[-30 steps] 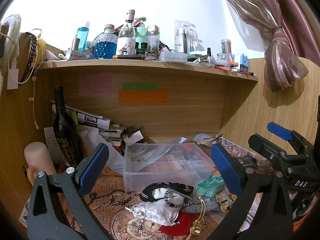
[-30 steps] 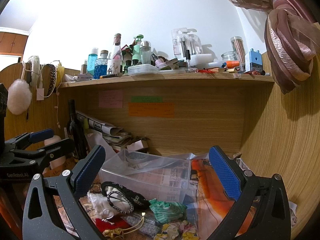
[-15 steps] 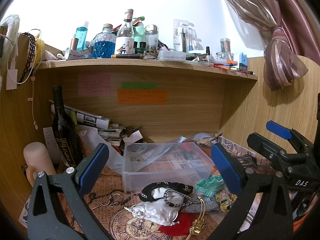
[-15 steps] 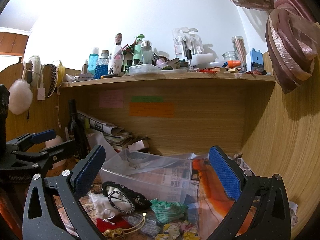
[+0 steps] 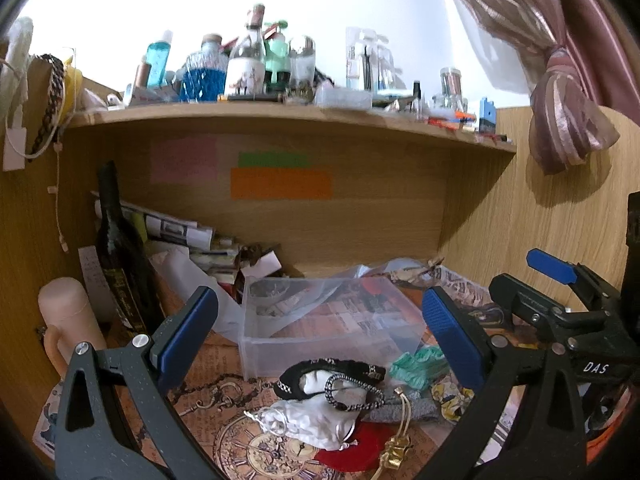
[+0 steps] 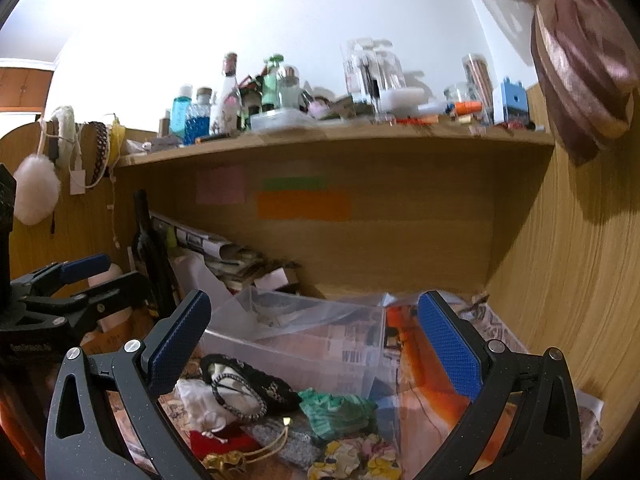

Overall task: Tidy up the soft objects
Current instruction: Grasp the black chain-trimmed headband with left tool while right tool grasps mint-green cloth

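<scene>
A home bedroom desk nook is showing: toiletry bottles (image 5: pixel 208 76) crowding the wooden shelf (image 5: pixel 280 114) above the jaws, a tied-back curtain (image 5: pixel 560 128) hanging upper right.

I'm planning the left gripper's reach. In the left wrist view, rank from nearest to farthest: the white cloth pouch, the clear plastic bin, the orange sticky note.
1. White cloth pouch: just ahead of the left gripper, low centre.
2. Clear plastic bin: behind the pile, mid-desk.
3. Orange sticky note: on the back panel under the shelf.
</scene>
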